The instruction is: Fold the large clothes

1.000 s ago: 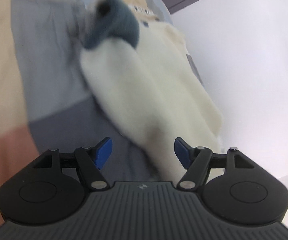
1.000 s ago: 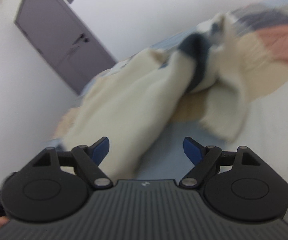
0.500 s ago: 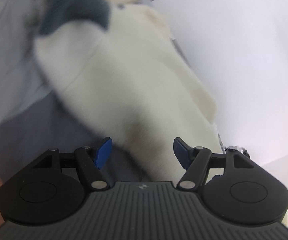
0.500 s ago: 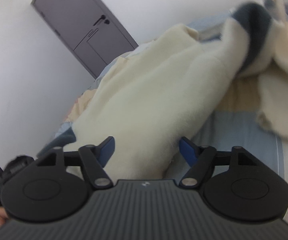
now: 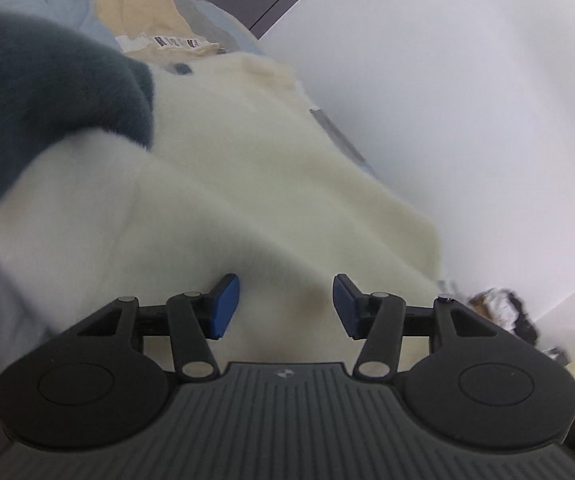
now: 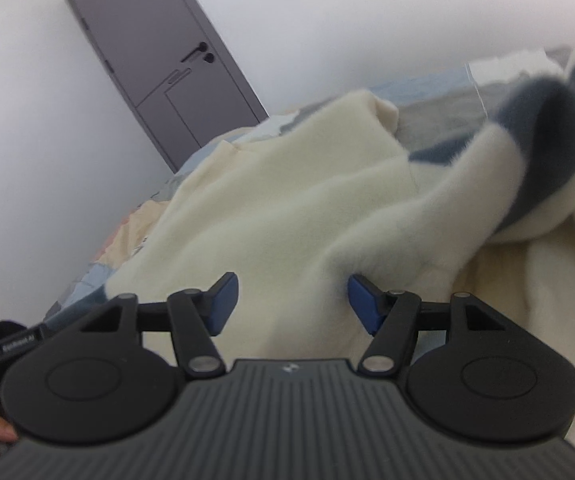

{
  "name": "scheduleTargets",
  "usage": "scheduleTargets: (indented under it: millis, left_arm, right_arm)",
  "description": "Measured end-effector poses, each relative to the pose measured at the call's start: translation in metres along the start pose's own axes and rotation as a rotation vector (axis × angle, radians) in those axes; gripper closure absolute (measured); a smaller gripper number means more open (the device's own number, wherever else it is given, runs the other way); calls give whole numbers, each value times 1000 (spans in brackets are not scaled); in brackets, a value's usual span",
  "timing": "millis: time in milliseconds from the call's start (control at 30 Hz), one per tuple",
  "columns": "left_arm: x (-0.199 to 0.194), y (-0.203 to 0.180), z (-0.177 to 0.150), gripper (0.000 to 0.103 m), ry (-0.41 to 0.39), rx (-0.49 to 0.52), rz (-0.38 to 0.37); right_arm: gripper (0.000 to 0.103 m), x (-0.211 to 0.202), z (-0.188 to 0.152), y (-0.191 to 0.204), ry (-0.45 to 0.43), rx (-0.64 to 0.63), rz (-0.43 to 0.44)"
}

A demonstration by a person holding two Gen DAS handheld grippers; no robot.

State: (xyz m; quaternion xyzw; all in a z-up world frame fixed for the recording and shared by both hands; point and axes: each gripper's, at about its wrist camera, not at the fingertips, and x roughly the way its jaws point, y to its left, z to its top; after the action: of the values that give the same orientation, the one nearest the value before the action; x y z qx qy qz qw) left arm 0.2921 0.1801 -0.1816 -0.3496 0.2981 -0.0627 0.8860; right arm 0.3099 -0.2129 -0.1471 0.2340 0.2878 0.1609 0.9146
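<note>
A thick, fluffy cream garment point(image 5: 271, 184) lies spread over a patchwork bedspread point(image 5: 139, 4) of pale blue, peach and tan panels. It looks soft, limp and fairly bulky, probably light for its size, and not fragile. The deep pile likely compresses under the pads, so a shallow pinch may slip off; a deeper bite on a hem, cuff or seam edge seems the safer hold, with both hands lifting together so the loose cloth does not sag.

In the left wrist view the cream fleece fills the middle, running from 6 o'clock up toward 12 o'clock. A dark slate-blue cuff or trim piece point(image 5: 59, 108) stands at 10 o'clock. A small white label with dark print point(image 5: 179, 43) sits near 11 o'clock, at the top edge of the fleece. A plain white wall fills the 2 to 4 o'clock side.

The left gripper point(image 5: 285, 306) has its blue pads about half apart and closing, with fleece between them; the pads do not appear to press it.

In the right wrist view the right gripper point(image 6: 291, 302) is also about half apart, its jaws drawing in, with a raised ridge of fleece between the pads and close against the right pad, not clearly clamped. The sleeve with the dark band point(image 6: 543, 128) rises toward 2 o'clock. A grey door point(image 6: 155, 52) stands at 11 o'clock.
</note>
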Motion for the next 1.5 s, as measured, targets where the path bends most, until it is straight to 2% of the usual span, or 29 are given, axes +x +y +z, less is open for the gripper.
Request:
scheduleTargets:
  millis: [133, 333, 400, 467, 700, 800, 933, 1000, 1033, 1100, 1133, 1200, 1267, 1333, 1367, 1400, 1467, 1500]
  left_arm:
    - [20, 13, 4, 49, 37, -8, 44]
    - [27, 16, 12, 49, 39, 9, 48]
    - [23, 15, 11, 49, 40, 2, 47]
    - [16, 16, 8, 49, 37, -10, 43]
    - [9, 17, 6, 49, 34, -35, 47]
    - [8, 18, 7, 49, 32, -47, 47]
    - [6, 20, 7, 47, 29, -71, 43]
    - [4, 19, 7, 46, 26, -75, 42]
    - [2, 18, 6, 45, 19, -64, 43]
    - [2, 14, 6, 45, 9, -31, 55]
    - [1, 12, 7, 44, 8, -27, 54]
    - [-2, 8, 6, 44, 5, -23, 25]
    - [-8, 1, 3, 44, -5, -9, -12]
    - [-15, -4, -1, 43, -8, -25, -81]
    - [-19, -4, -4, 42, -7, -52, -150]
    - [-22, -3, -8, 38, 3, -91, -252]
    - [-21, -3, -16, 31, 89, -177, -440]
    - [-19, -4, -21, 29, 135, -218, -503]
  right_arm:
    - [41, 22, -12, -19, 47, 79, -23]
    - [39, 14, -17, -11, 56, 72, -32]
    - [27, 7, -19, -7, 62, 91, -21]
    - [21, -3, -22, -4, 68, 117, -2]
    - [20, -25, -39, -5, 92, 191, 13]
    - [20, -14, -48, -7, 136, 208, 44]
    - [21, 4, -50, -1, 130, 201, 107]
    - [42, 6, -46, 4, 103, 171, 105]
    - [49, 5, -43, 5, 95, 162, 98]
    - [74, 0, -40, 2, 85, 189, 103]
    - [77, -2, -40, -2, 81, 226, 127]
    - [82, -8, -40, -5, 67, 271, 166]
    - [83, -15, -36, -3, 49, 259, 189]
    - [84, -22, -31, 2, 35, 248, 210]
    - [84, -26, -28, 5, 28, 245, 219]
    - [84, -30, -26, 7, 16, 244, 232]
    - [85, -42, -22, 10, -12, 246, 261]
    - [85, -46, -21, 12, -24, 249, 273]
